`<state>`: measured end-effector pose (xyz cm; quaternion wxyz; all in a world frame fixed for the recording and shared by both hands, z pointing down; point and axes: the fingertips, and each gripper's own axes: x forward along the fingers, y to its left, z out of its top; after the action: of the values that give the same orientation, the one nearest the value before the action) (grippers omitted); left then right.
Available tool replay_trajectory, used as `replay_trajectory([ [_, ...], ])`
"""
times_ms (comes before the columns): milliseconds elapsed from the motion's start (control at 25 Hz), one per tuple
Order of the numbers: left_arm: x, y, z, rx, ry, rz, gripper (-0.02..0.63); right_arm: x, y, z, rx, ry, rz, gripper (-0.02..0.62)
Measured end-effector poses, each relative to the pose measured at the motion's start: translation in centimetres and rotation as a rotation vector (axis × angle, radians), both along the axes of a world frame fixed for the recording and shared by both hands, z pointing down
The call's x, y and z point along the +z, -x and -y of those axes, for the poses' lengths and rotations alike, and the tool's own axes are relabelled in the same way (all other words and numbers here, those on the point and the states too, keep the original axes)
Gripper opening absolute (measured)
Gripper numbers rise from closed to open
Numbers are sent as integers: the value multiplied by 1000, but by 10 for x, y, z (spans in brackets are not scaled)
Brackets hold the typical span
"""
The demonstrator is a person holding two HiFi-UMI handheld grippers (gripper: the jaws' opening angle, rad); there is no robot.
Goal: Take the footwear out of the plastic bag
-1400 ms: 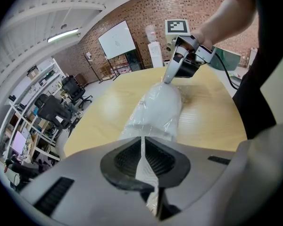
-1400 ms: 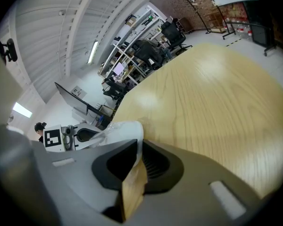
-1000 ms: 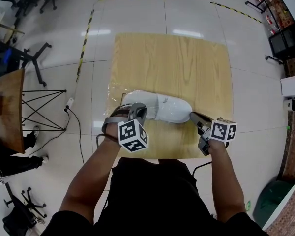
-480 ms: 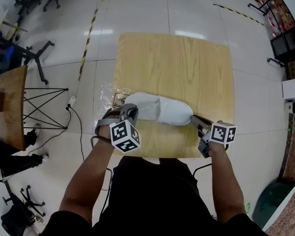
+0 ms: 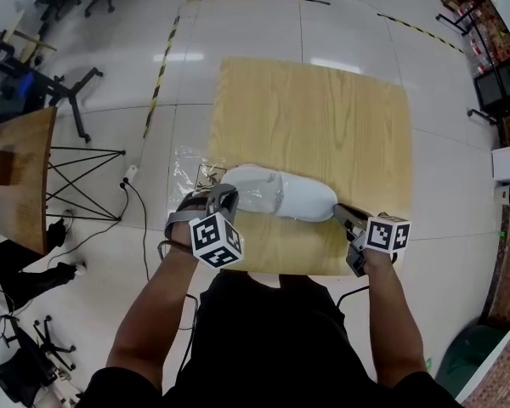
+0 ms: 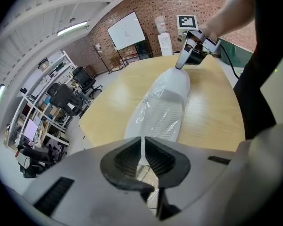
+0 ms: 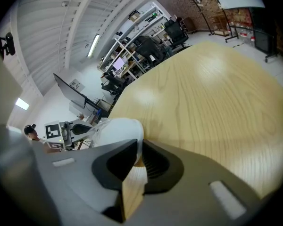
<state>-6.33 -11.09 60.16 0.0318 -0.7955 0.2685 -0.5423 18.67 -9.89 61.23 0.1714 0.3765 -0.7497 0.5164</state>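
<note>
On the near half of the table (image 5: 323, 100), a white shoe (image 5: 280, 192) lies on its side, running left to right in front of me, its toe toward my right hand. The plastic bag (image 5: 189, 170) is clear and crinkled. It wraps the heel half of the shoe and trails off past the table's left edge, where it hangs over the pale tiled floor (image 5: 238, 24). The toe half looks bare of plastic in the head view.

My left tool (image 6: 142, 150) is at the heel end, pointing steeply down. Its jaws stand nearly together, pinching a thin fold of the bag between the ribbed pads. From the left gripper view the film stretches from that pinch up over the sole, whose wavy tread shows through it.

My right tool (image 7: 137, 149) is at the other end, by the table's near right corner, angled down less steeply. Its jaws are narrow and clamped on the rim of the shoe's toe; the white rounded tip sits right between the pads, with bare wood under them.

The two tools face each other along the length of the shoe, well apart, each visible in the other's view.
</note>
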Motion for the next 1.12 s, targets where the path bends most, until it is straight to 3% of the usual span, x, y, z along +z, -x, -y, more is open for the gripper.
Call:
replay_trajectory([
  [760,2,29,-4,-38,-15,39,32,1,-1,-9,-21,-11,-47,38],
  [920,2,47,-1,-68,-25,67,8,3,-7,-11,-9,-3,-67,38],
  [1040,-1,49,-5,-50,-1,22,9,3,-9,-11,-4,0,-66,38],
  [1120,-1,37,-12,-19,49,-52,59,3,-10,-12,-1,-1,-68,38],
])
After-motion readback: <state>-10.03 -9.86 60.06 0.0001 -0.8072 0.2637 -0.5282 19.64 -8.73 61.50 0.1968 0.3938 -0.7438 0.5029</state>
